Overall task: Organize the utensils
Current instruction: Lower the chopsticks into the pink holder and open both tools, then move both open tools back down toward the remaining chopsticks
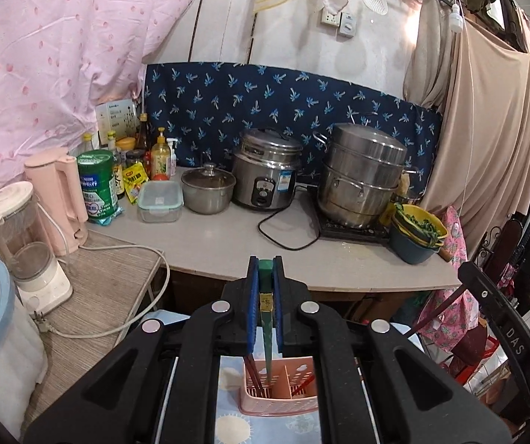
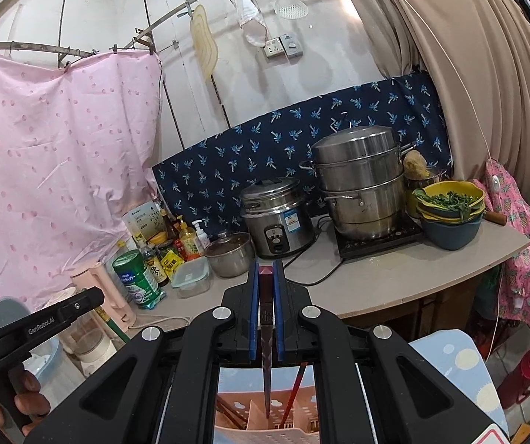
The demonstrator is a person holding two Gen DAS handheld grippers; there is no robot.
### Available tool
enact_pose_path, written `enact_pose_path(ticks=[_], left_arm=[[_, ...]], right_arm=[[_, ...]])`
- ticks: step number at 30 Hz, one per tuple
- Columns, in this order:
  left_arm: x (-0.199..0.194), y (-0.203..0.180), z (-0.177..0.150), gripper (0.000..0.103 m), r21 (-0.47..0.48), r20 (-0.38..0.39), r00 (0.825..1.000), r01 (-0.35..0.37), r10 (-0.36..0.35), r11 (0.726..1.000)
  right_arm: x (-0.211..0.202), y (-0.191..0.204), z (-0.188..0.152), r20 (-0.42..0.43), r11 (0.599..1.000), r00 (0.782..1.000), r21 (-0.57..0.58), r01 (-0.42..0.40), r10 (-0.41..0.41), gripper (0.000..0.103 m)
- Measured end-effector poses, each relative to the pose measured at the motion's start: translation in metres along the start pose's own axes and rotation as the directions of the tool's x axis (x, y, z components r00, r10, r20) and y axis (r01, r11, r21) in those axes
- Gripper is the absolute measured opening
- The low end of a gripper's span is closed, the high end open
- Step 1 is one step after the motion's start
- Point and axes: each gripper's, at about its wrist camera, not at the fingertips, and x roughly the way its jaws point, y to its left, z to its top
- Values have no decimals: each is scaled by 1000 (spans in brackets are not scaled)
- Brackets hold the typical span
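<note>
Chopsticks, one in each gripper. The left gripper has its fingers closed almost fully on a green chopstick, clamped near the thick top end; the thin tip hangs down over the pink utensil basket, which stands on a blue patterned cloth below the gripper. The right gripper is the same way, fingers nearly shut on a dark red-brown chopstick, w/ the point just over the basket's compartments. Some reddish sticks already stand in the basket; which compartment each tip aims at I cannot tell for sure, the gripper body hides much.

Handling: each stick is light, stiff and thin, prob. lacquered so a bit slippery. Held at the top end it can swing or rotate between the pads, so a firm pinch is needed, not strong force. Grip at the thick square end is right, it gives flat faces. Risk: the tip catches on the divider or the wall holes when lowered.

The kitchen surface w/ the rice cooker and the steamer pot is well apart, behind.
</note>
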Motion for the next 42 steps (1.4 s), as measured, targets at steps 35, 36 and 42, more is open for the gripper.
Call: enact_pose_path(ticks=[35, 36, 42], left_arm=[[26, 15, -80, 37, 2, -79, 995, -54, 54, 999], [23, 15, -82, 39, 4, -79, 995, -57, 57, 998], [5, 16, -98, 39, 12, -97, 993, -71, 72, 997]], right_arm=[[12, -41, -90, -167, 999, 985, 6, 47, -46, 29], [8, -41, -92, -169, 999, 984, 4, 47, -46, 29], [-20, -34, -109, -182, 998, 982, -34, 48, -53, 29]])
